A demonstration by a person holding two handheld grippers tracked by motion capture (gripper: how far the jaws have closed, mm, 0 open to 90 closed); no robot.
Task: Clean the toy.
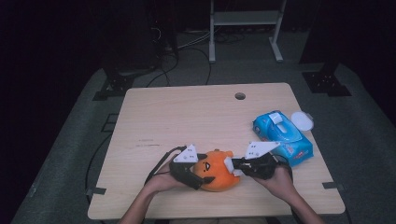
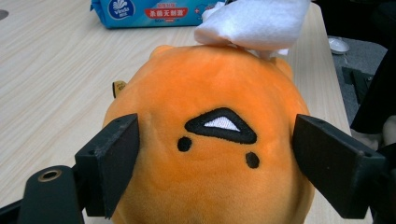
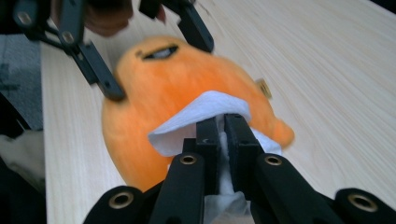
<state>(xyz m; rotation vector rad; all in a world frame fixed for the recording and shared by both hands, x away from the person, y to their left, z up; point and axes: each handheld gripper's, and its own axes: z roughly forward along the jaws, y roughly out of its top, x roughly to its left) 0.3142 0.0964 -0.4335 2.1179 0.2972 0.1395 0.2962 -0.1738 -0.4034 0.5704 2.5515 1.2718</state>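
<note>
An orange plush toy (image 1: 217, 171) with a small stitched face (image 2: 219, 125) lies near the table's front edge. My left gripper (image 1: 201, 173) clamps it from both sides, its black jaws pressed into the plush (image 2: 210, 154). My right gripper (image 1: 234, 167) is shut on a folded white wet wipe (image 3: 198, 116) and holds it against the toy's far side (image 3: 154, 93). In the left gripper view the wipe (image 2: 254, 21) rests on top of the plush. A person's hands hold both grippers from the bottom of the high view.
A blue pack of wet wipes (image 1: 282, 135) lies to the right of the toy, with a round white lid (image 1: 302, 121) beside it. The wooden table (image 1: 187, 116) has a cable hole (image 1: 240, 96) at the back. Dark stands and cables sit beyond.
</note>
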